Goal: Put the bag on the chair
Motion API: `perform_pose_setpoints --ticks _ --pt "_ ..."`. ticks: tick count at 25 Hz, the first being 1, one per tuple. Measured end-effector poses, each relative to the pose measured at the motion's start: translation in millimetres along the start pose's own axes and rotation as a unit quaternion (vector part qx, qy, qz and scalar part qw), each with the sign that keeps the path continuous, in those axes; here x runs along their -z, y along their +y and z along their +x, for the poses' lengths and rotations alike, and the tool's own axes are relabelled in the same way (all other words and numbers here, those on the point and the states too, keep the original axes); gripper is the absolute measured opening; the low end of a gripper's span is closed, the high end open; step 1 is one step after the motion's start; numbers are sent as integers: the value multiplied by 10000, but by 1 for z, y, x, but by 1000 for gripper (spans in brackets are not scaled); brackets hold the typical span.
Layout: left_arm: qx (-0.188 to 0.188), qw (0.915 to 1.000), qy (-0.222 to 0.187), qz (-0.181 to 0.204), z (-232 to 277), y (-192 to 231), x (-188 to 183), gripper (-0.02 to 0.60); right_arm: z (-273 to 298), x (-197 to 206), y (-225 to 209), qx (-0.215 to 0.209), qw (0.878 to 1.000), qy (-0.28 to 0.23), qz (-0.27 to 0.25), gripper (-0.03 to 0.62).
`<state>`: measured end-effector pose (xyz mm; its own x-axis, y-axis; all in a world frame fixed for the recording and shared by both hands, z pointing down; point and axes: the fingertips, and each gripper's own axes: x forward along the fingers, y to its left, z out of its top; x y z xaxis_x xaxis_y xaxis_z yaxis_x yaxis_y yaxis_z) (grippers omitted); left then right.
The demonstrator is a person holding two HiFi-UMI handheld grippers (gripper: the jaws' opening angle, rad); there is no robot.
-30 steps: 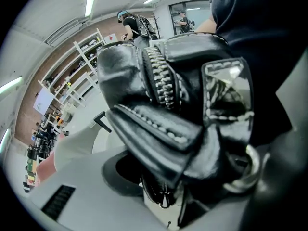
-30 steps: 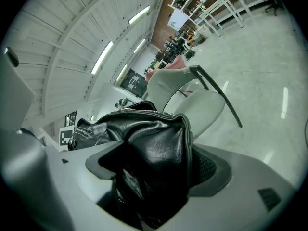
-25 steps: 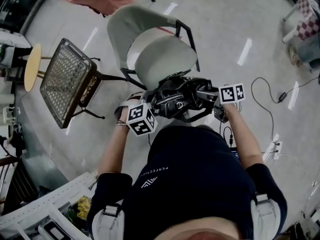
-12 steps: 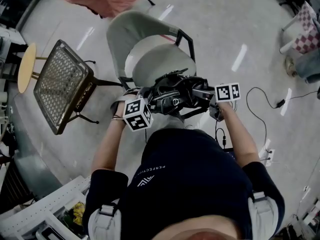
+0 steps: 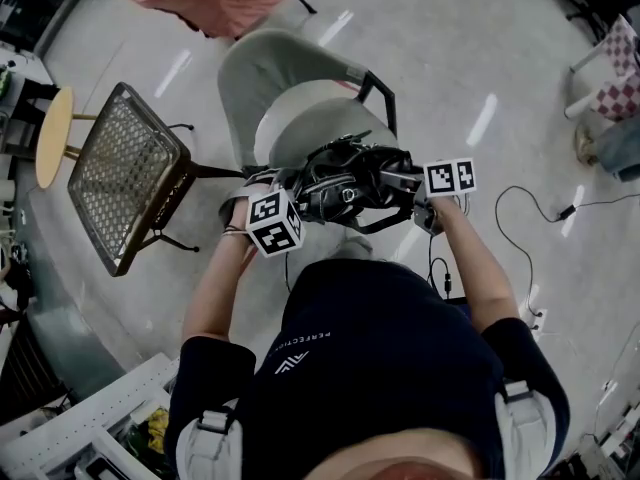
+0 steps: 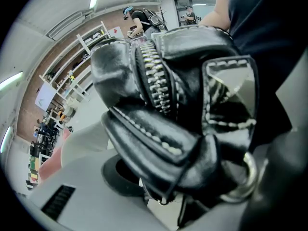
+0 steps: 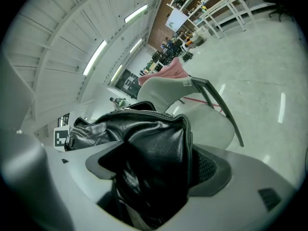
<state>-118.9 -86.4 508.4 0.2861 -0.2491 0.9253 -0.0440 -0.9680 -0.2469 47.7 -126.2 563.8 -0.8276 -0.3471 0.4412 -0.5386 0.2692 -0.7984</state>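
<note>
Between clamped fingers (image 7: pixel 214 170), bag (image 5: pixel 345 183), by chair (image 5: pixel 290 118)

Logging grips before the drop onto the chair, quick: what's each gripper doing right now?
Left gripper: closed on the black bag.
Right gripper: closed on the bag's other end.

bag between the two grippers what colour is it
The bag is glossy black with a silver zip, clearest in the left gripper view.

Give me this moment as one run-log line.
left gripper: shut on bag | right gripper: shut on bag | bag: held between both, over front of chair seat | resting on seat: cannot tell
</note>
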Motion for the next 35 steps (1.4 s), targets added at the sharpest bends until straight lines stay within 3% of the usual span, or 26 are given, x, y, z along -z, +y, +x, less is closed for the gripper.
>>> perform_pose_setpoints --ticks 22,35 --pt "39 9995 130 -277 23 58 46 184 63 -43 -14 119 9999 46 88 426" --pt "112 9953 361 -896 45 87 69 187 103 -74 -33 179 9988 463 20 426"
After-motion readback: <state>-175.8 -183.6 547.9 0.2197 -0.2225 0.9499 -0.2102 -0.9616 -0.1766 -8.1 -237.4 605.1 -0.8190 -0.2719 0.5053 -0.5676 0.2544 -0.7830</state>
